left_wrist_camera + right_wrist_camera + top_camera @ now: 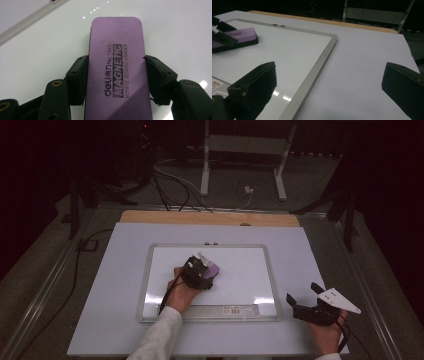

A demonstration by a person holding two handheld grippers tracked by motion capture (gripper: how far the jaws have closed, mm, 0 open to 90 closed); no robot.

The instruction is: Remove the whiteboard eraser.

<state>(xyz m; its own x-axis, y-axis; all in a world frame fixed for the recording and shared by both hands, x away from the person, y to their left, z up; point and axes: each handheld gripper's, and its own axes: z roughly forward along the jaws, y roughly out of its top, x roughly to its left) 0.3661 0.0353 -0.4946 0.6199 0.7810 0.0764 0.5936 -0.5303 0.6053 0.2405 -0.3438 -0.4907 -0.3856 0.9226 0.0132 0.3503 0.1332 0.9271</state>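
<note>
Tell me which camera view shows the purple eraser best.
The left gripper view: the purple eraser lies close up on the whiteboard, clamped between the jaws, its printed label readable. The high view shows a small purple patch under the left gripper. The right gripper view shows it from the side at the left edge.

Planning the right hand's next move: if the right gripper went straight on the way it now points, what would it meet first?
Probably nothing soon. The right gripper, jaws open, points over the whiteboard's frame and the bare white table sheet toward the wooden far edge. Height above the surface is unclear.
</note>
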